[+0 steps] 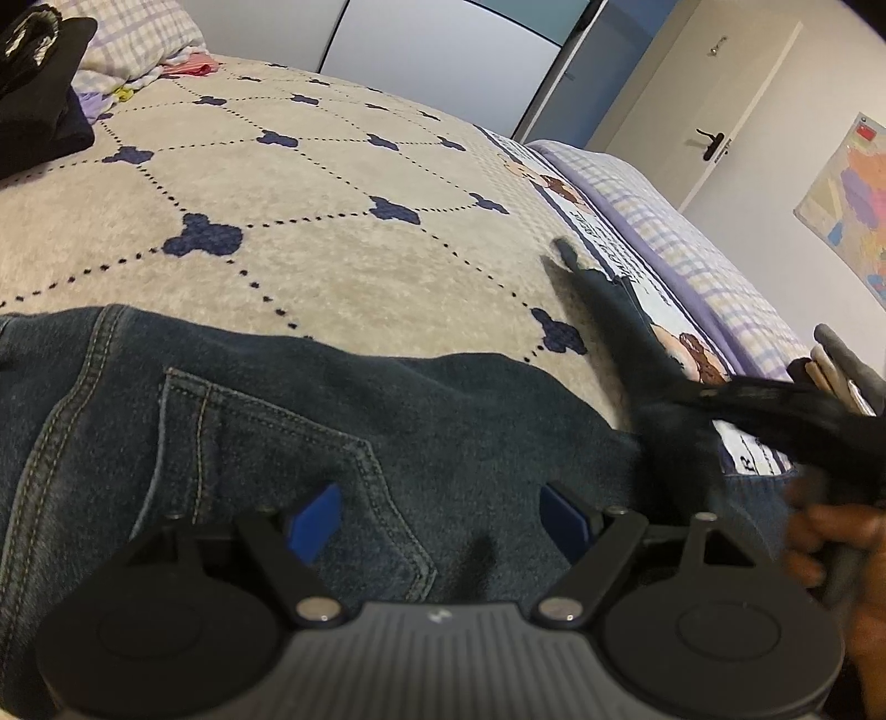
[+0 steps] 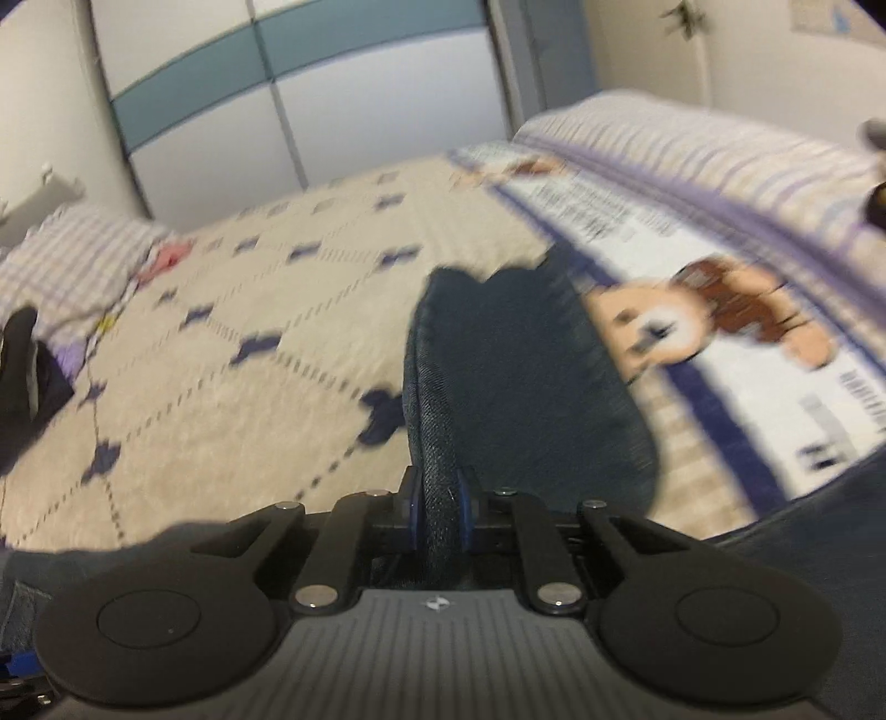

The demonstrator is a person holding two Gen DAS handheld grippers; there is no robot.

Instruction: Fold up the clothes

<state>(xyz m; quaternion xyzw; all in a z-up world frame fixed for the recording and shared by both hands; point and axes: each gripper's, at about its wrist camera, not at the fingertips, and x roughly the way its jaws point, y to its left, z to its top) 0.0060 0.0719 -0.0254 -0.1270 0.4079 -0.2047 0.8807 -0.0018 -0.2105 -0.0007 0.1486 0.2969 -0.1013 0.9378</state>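
Left wrist view: dark blue jeans (image 1: 310, 421) spread flat across the near part of a beige bedspread (image 1: 310, 183) patterned with navy clover shapes, back pocket and stitched seams facing up; left gripper (image 1: 440, 515) poised directly above that pocket, blue pads (image 1: 315, 520) set wide apart, nothing between them, no visible contact with the denim; at the right edge, a blurred dark shape, probably the right gripper (image 1: 775, 410), beside a hand (image 1: 830, 548), with a dark strip of cloth trailing from it toward the bed's printed border; a black garment (image 1: 39, 83) lying at the far left by a checked pillow (image 1: 138, 33).

Right wrist view, blurred by motion: right gripper (image 2: 437, 509) nearly closed, pads clamped on a bunched fold of the jeans (image 2: 498, 365); denim rising out of the jaws and arching away over the bedspread (image 2: 221, 354); cartoon-printed border (image 2: 720, 321) lying just right of the cloth; wardrobe doors (image 2: 310, 111) behind the bed.
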